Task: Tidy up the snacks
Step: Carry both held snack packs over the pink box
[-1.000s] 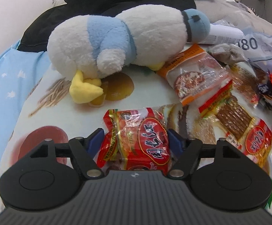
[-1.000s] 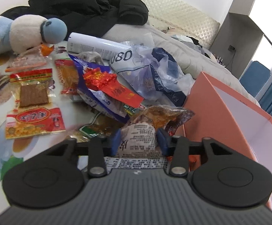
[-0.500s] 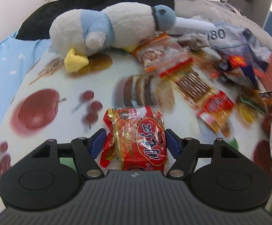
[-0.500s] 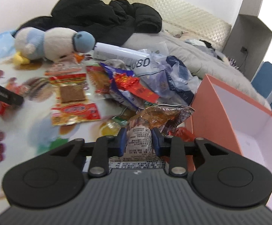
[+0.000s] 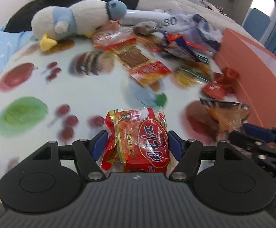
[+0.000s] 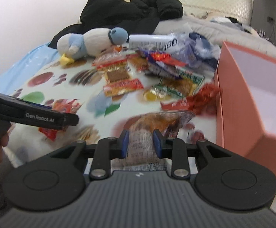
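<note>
Left of the orange box (image 6: pixel 238 102), right gripper (image 6: pixel 140 142) clamps a blurred brown packet (image 6: pixel 157 123); left gripper (image 5: pixel 136 145) clamps a red snack pack (image 5: pixel 138 140), bottoms hidden.

1. A red snack packet (image 5: pixel 138 142) with a red oval label and yellow trim is held upright between two blue pads, above the fruit-printed cloth.
2. A clear packet (image 6: pixel 153 131) with brown contents and a printed white back is pinched at its lower part; its crinkled top fans out just beside the box.
3. An orange box (image 6: pixel 240 102) with a pale inside stands open at the right edge of the cloth.
4. A long packet with a brown slab and a red-yellow label (image 5: pixel 143 66) lies flat in the middle of the cloth.
5. A green-yellow packet (image 6: pixel 168 91) and a crumpled red packet (image 6: pixel 198 98) lie near the box wall.
6. Further packets are piled behind them, too blurred to be told apart.
</note>
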A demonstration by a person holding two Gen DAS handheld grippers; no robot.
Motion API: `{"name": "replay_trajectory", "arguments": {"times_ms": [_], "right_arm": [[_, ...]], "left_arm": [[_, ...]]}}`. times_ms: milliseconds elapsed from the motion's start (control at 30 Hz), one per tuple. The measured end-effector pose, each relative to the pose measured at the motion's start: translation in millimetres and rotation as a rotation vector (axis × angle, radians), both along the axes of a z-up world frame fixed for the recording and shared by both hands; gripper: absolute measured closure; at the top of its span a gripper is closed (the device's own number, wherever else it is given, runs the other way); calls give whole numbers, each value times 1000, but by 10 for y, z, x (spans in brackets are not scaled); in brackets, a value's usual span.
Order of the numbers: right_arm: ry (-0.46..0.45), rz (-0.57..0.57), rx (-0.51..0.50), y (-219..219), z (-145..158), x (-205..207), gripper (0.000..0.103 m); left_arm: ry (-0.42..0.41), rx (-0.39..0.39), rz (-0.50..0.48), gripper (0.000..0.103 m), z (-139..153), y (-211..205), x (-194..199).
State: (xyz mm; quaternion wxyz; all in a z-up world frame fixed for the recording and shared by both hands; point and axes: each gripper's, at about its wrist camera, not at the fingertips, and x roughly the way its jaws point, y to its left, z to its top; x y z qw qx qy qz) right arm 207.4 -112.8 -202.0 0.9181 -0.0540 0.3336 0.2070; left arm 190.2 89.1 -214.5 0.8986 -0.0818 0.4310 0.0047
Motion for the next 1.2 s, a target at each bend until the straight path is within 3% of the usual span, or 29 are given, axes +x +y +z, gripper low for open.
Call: {"name": "replay_trajectory", "arguments": {"times_ms": [67, 100, 133, 200, 367, 467, 633, 833, 1200], "right_arm": [[15, -14, 17, -48, -45, -47, 69], [40, -31, 40, -86, -72, -49, 56], [64, -44, 62, -120, -95, -54, 36], [91, -80, 92, -164, -134, -62, 21], [50, -107, 93, -113, -126, -62, 22], [70, -119, 62, -19, -221, 22, 24], [85, -103, 41, 33, -351, 54, 42], [68, -124, 77, -124, -224, 6, 48], [8, -106, 121, -296, 270, -172, 48]], "left_arm": [[6, -5, 2, 30, -16, -38, -62], [10, -10, 4, 30, -27, -49, -90], [12, -14, 5, 30, -35, -50, -112], [11, -20, 13, 30, -45, -36, -150], [7, -40, 39, 30, -75, 7, -168], [7, -35, 42, 30, -77, -2, -153], [0, -72, 34, 30, -19, -18, -151], [2, -80, 28, 30, 75, -93, -141], [-28, -80, 28, 30, 442, -205, -273]]}}
